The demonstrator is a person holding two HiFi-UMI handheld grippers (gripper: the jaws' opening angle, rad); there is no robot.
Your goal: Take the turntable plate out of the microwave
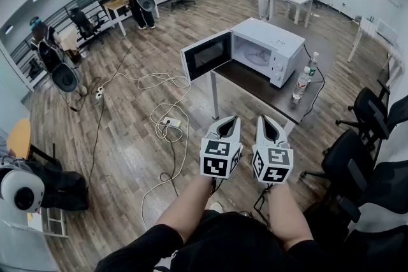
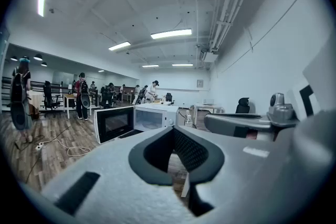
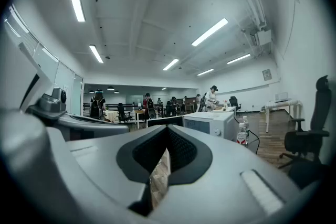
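Note:
A white microwave [image 1: 271, 48] stands on a dark table [image 1: 255, 89] ahead of me, its door [image 1: 206, 55] swung open to the left. Inside, the glass turntable plate [image 1: 257, 56] lies on the cavity floor. My left gripper [image 1: 230, 119] and right gripper [image 1: 264, 119] hover side by side in front of the table's near corner, well short of the microwave, both shut and holding nothing. The left gripper view shows the left gripper [image 2: 172, 129] with the open door [image 2: 113, 123] and microwave [image 2: 154, 116] far off. The right gripper [image 3: 167, 128] sees the microwave [image 3: 209, 124] from its side.
Two water bottles [image 1: 301, 83] stand on the table right of the microwave. Black office chairs [image 1: 357, 159] crowd the right side. White cables and a power strip [image 1: 169, 122] lie on the wooden floor to the left. Several people and desks fill the back of the room.

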